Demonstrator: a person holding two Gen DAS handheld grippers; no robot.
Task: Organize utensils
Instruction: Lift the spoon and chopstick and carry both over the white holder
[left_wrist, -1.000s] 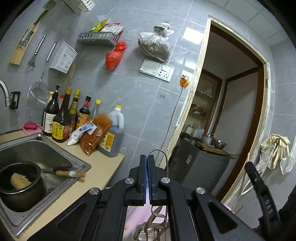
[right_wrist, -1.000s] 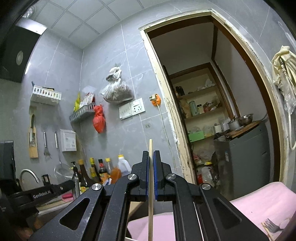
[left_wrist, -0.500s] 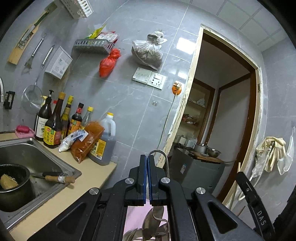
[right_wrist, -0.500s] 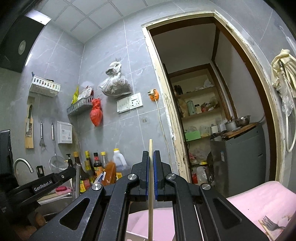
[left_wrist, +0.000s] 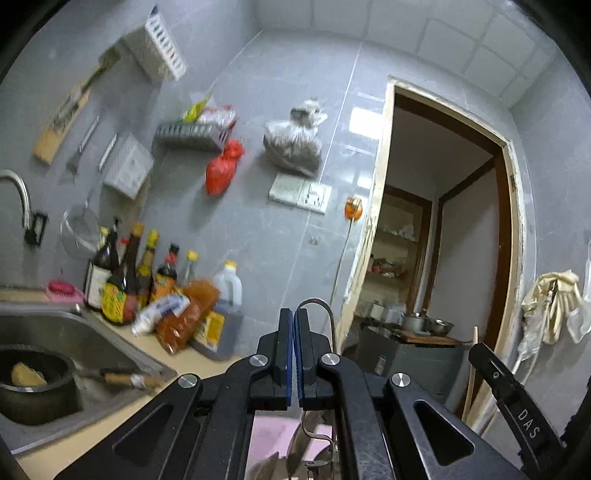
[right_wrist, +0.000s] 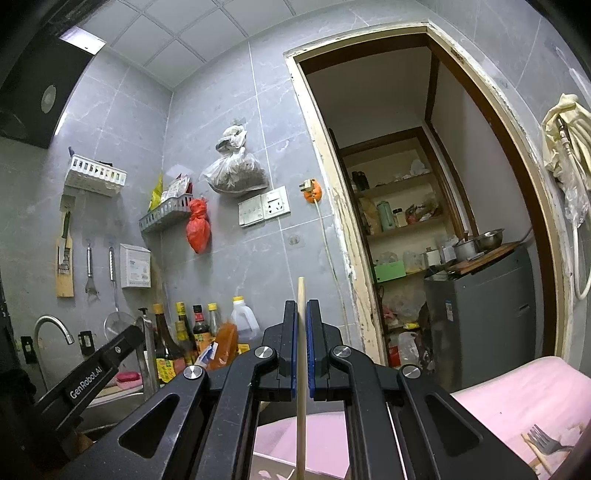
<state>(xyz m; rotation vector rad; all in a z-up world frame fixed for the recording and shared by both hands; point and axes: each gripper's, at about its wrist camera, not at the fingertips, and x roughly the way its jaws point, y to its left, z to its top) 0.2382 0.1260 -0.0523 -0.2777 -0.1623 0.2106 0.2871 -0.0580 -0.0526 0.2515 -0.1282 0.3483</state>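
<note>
Above the pink cloth, both grippers raised, each loaded with one utensil.

Right gripper (right_wrist: 302, 325): blue pads pressed onto a wooden chopstick (right_wrist: 301, 373), stick upright, tip above the fingers, lower end running out of view. Left gripper (left_wrist: 294, 332): pads together on a thin metal wire handle (left_wrist: 325, 310) looping up beside the right finger; a steel utensil head shows below, type unclear. Judgement: carry phase. To do it well, keep both grips firm and the chopstick vertical, lower over the holder before releasing, one hand at a time. Fork (right_wrist: 541, 441) lies on the pink cloth (right_wrist: 524, 398) at its right edge, unsorted. Sink (left_wrist: 85, 339) at the counter's left end holds a dark pot (left_wrist: 37, 391) with something yellow inside, plus a wooden-handled tool (left_wrist: 122, 378).
</note>
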